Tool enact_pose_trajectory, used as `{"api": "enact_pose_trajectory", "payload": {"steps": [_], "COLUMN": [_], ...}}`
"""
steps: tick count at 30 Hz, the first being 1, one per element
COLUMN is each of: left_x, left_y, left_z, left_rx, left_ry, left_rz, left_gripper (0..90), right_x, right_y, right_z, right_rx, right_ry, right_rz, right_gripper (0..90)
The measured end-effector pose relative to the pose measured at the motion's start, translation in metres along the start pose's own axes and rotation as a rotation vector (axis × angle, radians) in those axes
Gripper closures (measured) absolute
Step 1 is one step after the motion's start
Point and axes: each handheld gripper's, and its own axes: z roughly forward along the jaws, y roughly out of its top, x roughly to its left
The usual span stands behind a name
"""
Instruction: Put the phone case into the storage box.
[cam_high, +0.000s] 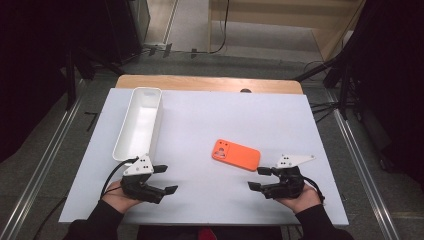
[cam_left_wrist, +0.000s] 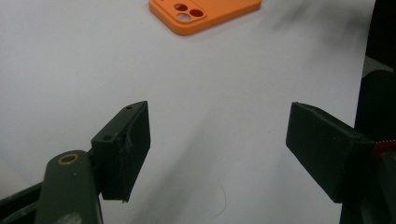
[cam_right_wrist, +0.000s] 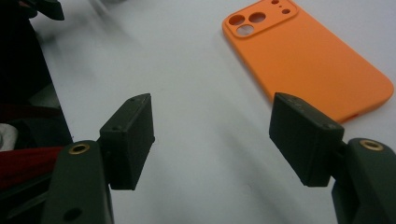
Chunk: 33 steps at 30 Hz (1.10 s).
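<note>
Phone case (cam_high: 236, 154) — orange, flat on the white table (cam_high: 200, 200), long axis slanting down-right | right gripper (cam_high: 260, 178) — jaws apart, empty; just beside the case's near-right end, the nearer tool | left gripper (cam_high: 166, 179) — jaws apart, empty; well apart from it

phone case (cam_high: 236, 154): 1 | tray (cam_high: 138, 123): 1 | table (cam_high: 210, 200): 1

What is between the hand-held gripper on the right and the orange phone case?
Nothing visible. The right hand-held gripper sits with open jaws just short of the orange phone case, and only bare white table lies between them. The right gripper view shows the same: the case lies flat just beyond the jaws, untouched.
</note>
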Motion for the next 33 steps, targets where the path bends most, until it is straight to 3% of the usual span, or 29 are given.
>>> {"api": "enact_pose_trajectory", "payload": {"steps": [3, 13, 23, 33], "left_x": [0.0, 0.0, 0.0, 0.0], "left_y": [0.0, 0.0, 0.0, 0.0], "left_z": [0.0, 0.0, 0.001, 0.001], "left_rx": [0.001, 0.004, 0.003, 0.004], "left_ry": [0.0, -0.002, -0.001, -0.001], "left_rz": [0.003, 0.004, 0.001, 0.002], "left_gripper": [22.2, 22.2, 22.2, 22.2], "right_x": [0.001, -0.001, -0.005, -0.006], "right_y": [-0.005, -0.007, 0.005, 0.025], "right_z": [-0.001, 0.001, 0.001, 0.005], "right_rx": [0.007, 0.017, 0.021, 0.03], "right_ry": [-0.011, -0.007, 0.012, 0.027], "right_rz": [-0.03, -0.016, -0.043, -0.11], "right_gripper": [28.3, 28.0, 27.0, 24.9]}}
